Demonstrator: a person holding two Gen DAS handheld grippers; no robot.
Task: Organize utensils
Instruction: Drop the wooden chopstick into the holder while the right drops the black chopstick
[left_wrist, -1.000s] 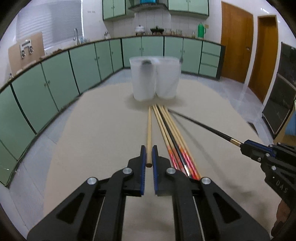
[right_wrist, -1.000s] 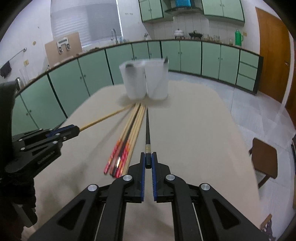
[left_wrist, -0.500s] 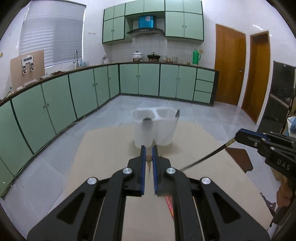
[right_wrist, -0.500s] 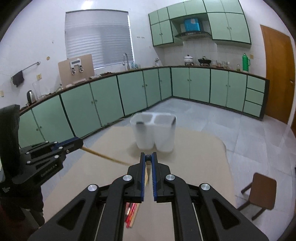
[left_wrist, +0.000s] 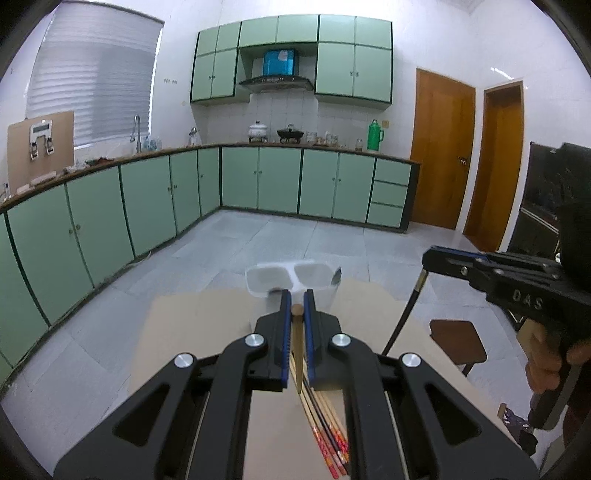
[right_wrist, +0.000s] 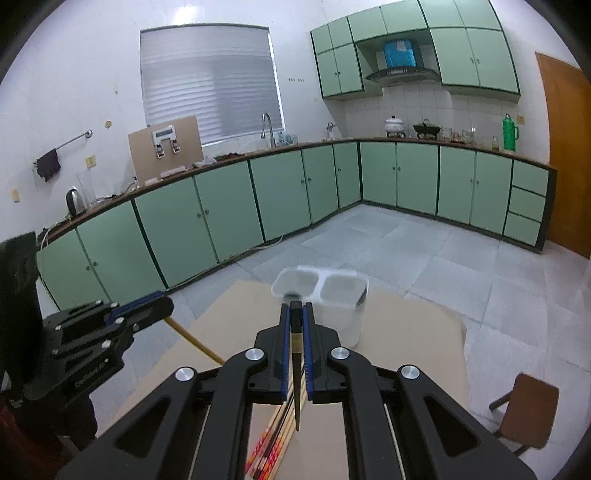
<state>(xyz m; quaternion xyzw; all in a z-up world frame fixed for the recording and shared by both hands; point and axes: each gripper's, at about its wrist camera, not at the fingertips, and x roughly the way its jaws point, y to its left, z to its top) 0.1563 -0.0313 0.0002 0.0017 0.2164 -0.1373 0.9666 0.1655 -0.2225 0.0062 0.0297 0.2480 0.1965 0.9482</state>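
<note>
My left gripper (left_wrist: 296, 308) is shut on a plain wooden chopstick (left_wrist: 297, 347) and holds it upright, tip hanging down over the table. My right gripper (right_wrist: 295, 307) is shut on a black chopstick (right_wrist: 296, 373), also lifted and hanging down. A white two-compartment utensil holder (left_wrist: 291, 278) stands at the far end of the table, also in the right wrist view (right_wrist: 325, 295). Several chopsticks, red-patterned, black and wooden, (left_wrist: 328, 424) lie in a bundle on the table below the grippers. Each gripper shows in the other's view: right (left_wrist: 428, 258), left (right_wrist: 162, 306).
The tan table top (left_wrist: 207, 332) ends just past the holder, with grey floor tiles beyond. A brown stool (right_wrist: 524, 410) stands right of the table. Green cabinets line the far walls.
Both grippers have risen from table level, each lifting its chopstick off the table and tipping it upright. The holder now sits lower and farther in both views.
</note>
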